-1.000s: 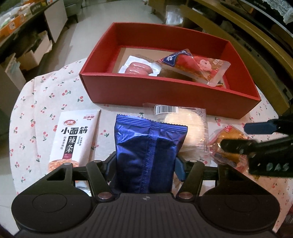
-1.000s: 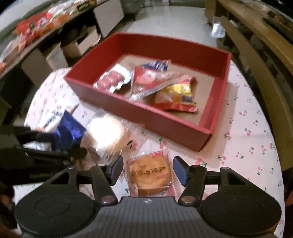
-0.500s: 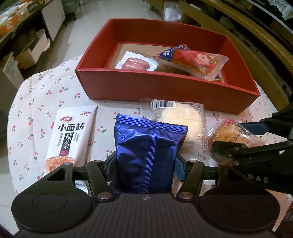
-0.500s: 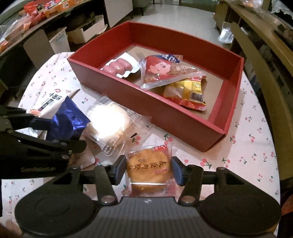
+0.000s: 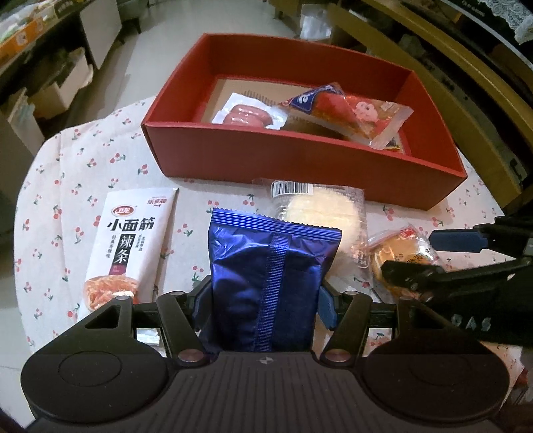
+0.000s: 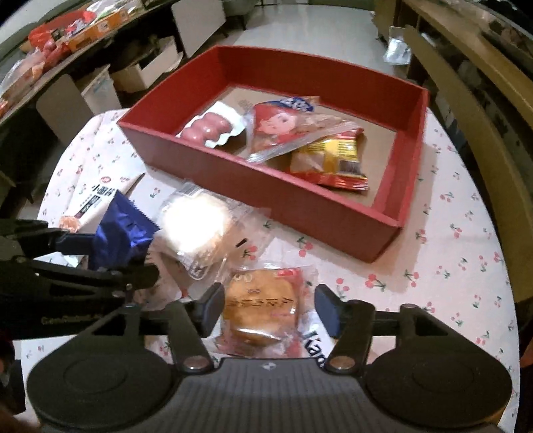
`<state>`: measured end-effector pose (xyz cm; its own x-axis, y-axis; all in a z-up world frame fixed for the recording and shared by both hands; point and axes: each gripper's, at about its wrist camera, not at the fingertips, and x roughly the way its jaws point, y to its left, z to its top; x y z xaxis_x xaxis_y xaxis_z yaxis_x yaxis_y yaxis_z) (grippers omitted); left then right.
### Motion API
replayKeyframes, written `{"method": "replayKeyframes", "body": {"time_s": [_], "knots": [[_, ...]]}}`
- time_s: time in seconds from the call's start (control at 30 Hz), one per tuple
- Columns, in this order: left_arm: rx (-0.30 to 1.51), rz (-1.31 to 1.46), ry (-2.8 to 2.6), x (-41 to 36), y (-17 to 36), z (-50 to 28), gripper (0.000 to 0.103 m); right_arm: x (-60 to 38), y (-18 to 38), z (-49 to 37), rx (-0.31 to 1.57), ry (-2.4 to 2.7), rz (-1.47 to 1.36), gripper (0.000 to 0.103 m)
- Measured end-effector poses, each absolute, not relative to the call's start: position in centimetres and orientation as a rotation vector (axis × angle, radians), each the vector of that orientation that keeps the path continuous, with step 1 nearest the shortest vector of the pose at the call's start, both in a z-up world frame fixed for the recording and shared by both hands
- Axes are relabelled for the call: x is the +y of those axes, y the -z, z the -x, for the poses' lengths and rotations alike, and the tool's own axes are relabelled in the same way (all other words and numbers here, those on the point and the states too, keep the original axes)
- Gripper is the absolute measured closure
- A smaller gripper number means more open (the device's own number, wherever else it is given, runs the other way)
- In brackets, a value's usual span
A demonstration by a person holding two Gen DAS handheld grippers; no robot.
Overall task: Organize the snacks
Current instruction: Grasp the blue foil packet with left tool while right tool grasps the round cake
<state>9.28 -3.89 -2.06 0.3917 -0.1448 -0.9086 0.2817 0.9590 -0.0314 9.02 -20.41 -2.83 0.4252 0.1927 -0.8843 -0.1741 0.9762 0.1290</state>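
My left gripper [image 5: 265, 304] is shut on a shiny blue snack packet [image 5: 269, 266], which stands upright between its pads. My right gripper [image 6: 269, 308] straddles a round golden cake in a clear wrapper [image 6: 260, 303] lying on the cloth. Its jaws are opening, and a gap shows beside the right pad. Beyond them sits the red box [image 5: 299, 166], holding a pink sausage pack [image 5: 246, 116], a red cartoon packet [image 5: 346, 113] and a yellow-red packet [image 6: 329, 160]. A pale bun in clear wrap [image 5: 319, 213] and a white noodle-strip packet [image 5: 123, 243] lie in front of the box.
The table wears a cherry-print cloth [image 6: 449, 266], with its round edge near on the left and right. Wooden benches [image 6: 483, 83] stand to the right. Cartons and a cluttered shelf [image 6: 66, 26] are on the left. White floor lies beyond the box.
The right gripper's jaws narrowed around the round cake half a second ago and have since widened. The left gripper still holds the blue packet in the same place.
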Motion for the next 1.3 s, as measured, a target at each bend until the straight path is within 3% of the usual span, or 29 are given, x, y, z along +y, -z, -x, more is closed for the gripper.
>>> {"method": "replayKeyframes", "body": {"time_s": [0.27,0.33,0.5,0.87,1.3], "knots": [[1.169,-0.139,0.261,-3.2,3.0,-9.4,0.035,-18.7,5.2,-10.2,1.164,-0.233,0.090,0.035],[1.178,-0.144,0.258,-3.2,3.3,-9.5,0.034,-18.1,5.3,-10.0,1.135,-0.239,0.151,0.041],[1.177,-0.156,0.268,-3.6,3.2,-9.2,0.035,-18.1,4.7,-9.6,1.109,-0.209,0.172,0.041],[1.126,-0.115,0.296,-3.6,0.9,-8.6,0.035,-19.6,0.4,-5.8,1.001,-0.188,0.054,0.041],[1.098,-0.095,0.317,-3.8,-0.2,-8.2,0.035,-19.6,-0.9,-4.9,0.942,-0.168,0.003,0.041]]}}
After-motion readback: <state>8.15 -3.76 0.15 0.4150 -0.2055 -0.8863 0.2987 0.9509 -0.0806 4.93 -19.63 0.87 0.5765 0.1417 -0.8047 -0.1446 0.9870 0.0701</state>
